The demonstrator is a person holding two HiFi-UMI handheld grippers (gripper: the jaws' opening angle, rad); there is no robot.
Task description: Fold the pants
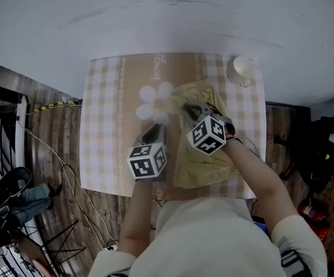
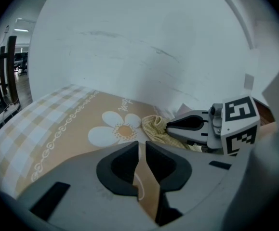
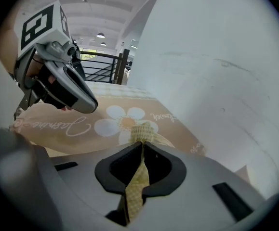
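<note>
The right gripper's (image 3: 142,146) jaws are clamped on a thin edge of the pale yellow checked cloth pants (image 3: 138,182). The left gripper's (image 2: 141,146) jaws stand a sliver apart with nothing between them. We judge that so thin a pinch could slip or catch only one layer, and with one side unsupported the fold would sag crooked. The pants lie crumpled on the right of the tabletop's beige checked tablecloth (image 1: 103,137), beside its white daisy.

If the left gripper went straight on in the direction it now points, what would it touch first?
Most likely the tablecloth, close to its printed daisy: the left gripper tilts down toward it and nothing lies between. The pants sit off to the right.
</note>
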